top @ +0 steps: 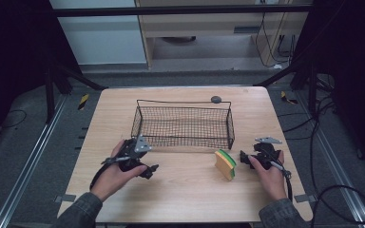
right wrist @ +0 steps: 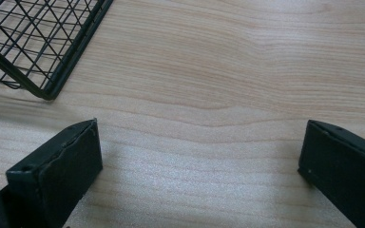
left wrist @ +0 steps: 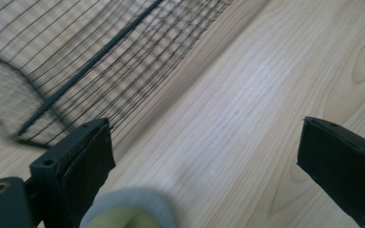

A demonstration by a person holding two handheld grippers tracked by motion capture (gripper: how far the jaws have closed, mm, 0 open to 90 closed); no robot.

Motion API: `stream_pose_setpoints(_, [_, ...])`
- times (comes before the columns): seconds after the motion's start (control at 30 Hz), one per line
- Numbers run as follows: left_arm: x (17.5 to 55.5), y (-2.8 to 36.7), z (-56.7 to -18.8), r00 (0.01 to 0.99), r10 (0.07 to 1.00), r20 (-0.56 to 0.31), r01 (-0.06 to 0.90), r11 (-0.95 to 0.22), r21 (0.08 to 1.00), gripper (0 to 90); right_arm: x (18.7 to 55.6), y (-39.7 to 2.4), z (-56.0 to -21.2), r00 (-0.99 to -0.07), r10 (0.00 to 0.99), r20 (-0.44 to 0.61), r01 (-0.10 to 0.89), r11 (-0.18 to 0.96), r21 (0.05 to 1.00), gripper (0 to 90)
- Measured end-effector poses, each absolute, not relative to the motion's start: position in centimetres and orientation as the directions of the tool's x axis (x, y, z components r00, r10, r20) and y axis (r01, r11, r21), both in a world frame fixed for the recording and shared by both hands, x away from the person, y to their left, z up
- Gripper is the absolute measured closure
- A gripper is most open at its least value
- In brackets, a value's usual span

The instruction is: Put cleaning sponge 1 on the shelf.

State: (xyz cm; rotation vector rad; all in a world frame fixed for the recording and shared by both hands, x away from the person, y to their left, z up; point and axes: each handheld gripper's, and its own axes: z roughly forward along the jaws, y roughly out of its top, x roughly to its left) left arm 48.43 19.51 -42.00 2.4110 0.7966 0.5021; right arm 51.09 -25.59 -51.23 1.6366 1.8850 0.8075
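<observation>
A black wire basket point(top: 185, 129) stands in the middle of the wooden table point(top: 185, 190). My left gripper point(top: 140, 164) hovers just in front of the basket's near left corner, jaws wide apart. In the left gripper view the open left gripper point(left wrist: 204, 156) has bare wood between its jaws, the basket's mesh wall point(left wrist: 76, 47) lies ahead at the upper left, and a blurred grey and yellow shape point(left wrist: 128, 211) sits at the bottom edge. A yellow sponge with a green face point(top: 225, 164) stands on edge right of centre. Just right of it rests my right gripper point(top: 247, 159), open over bare table point(right wrist: 199, 161).
A small dark round object point(top: 216, 99) sits at the basket's back rim. The basket's near corner point(right wrist: 76, 47) lies ahead and to the left in the right gripper view. Black cables point(top: 332, 199) trail off the table's right side. Dark frame posts flank the table.
</observation>
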Motion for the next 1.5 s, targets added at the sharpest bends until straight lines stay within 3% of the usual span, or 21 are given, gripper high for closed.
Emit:
stream_pose_setpoints(0.17, [48.5,22.1,-40.2,0.728,0.645,0.233,0.462,-0.713,0.527,4.0,51.0,-25.7,-51.2,-0.157,0.988,0.000,0.683,0.108,0.723,0.7])
stream_pose_setpoints(0.5, [49.2,24.7,-39.4,0.695,0.707,0.133,0.607,-0.675,0.419,7.9,51.0,-25.8,-51.3,-0.165,0.986,0.001,0.681,0.114,0.724,0.8])
stream_pose_setpoints(0.83, [49.2,25.2,-39.0,0.702,0.705,0.102,0.644,-0.689,0.331,8.8,50.9,-25.8,-51.2,-0.175,0.985,0.003,0.683,0.119,0.721,0.8])
stream_pose_setpoints(1.13, [50.3,25.9,-40.3,0.691,0.721,0.047,0.684,-0.673,0.280,27.6,50.9,-25.8,-51.2,-0.173,0.985,0.003,0.683,0.118,0.721,0.8])
stream_pose_setpoints(1.17, [50.4,26.0,-40.4,0.692,0.721,0.042,0.686,-0.674,0.273,34.6,50.9,-25.8,-51.2,-0.174,0.985,0.003,0.683,0.118,0.721,0.8])
stream_pose_setpoints(1.27, [50.6,26.1,-40.8,0.687,0.726,0.026,0.697,-0.669,0.258,41.7,50.9,-25.8,-51.2,-0.174,0.985,0.003,0.683,0.118,0.721,0.8])
stream_pose_setpoints(1.5, [50.7,26.0,-42.0,0.682,0.731,0.003,0.711,-0.665,0.228,51.1,50.9,-25.8,-51.2,-0.175,0.985,0.002,0.683,0.119,0.721,0.8])
